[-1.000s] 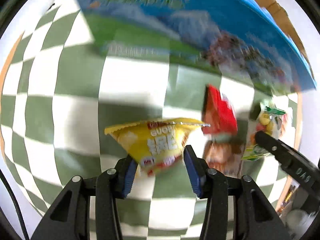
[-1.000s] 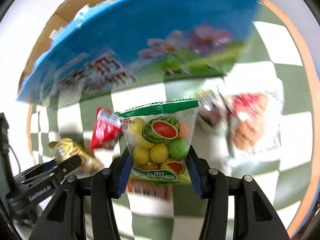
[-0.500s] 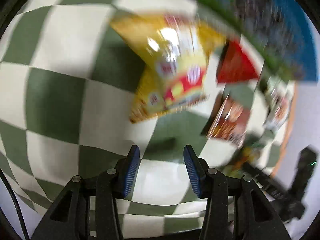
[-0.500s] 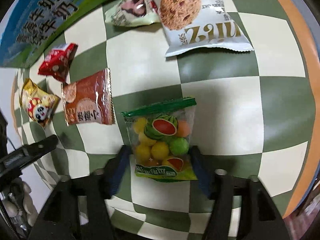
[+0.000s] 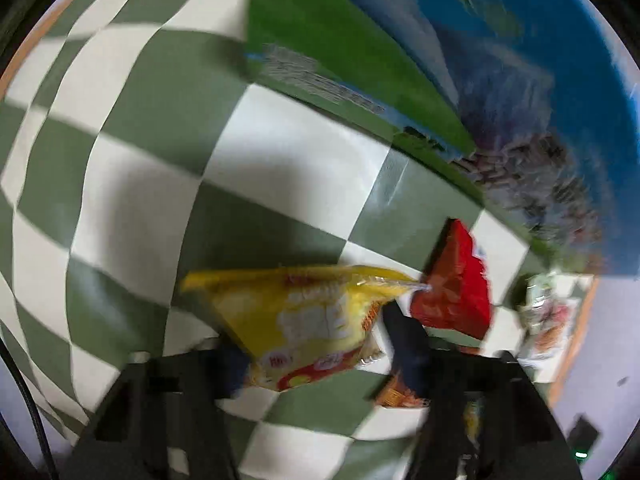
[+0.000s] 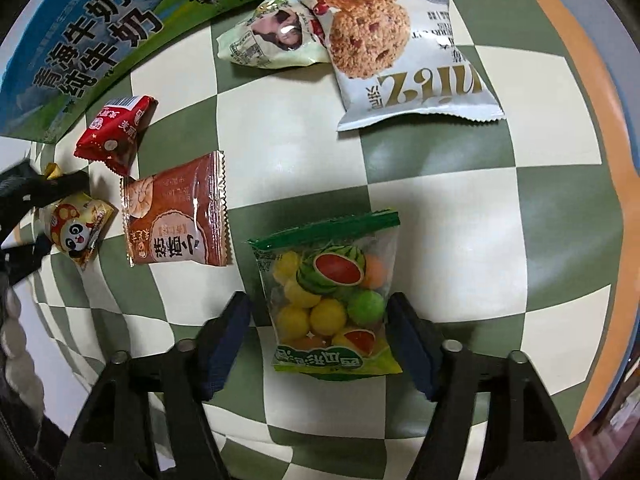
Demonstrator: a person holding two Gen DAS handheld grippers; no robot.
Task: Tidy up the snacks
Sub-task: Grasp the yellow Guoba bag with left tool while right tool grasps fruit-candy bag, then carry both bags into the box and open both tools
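- My left gripper is clamping the yellow foil snack packet above the green-and-white checked tablecloth.
- My right gripper is sitting spread apart around the clear fruit-candy bag, which is lying flat on the cloth.

The table wears a green-and-cream checkerboard with an orange rim. The box is blue and green. One packet is yellow with red, another red, another brown; the fruit candy bag has a green top and yellow, green and red fruit.
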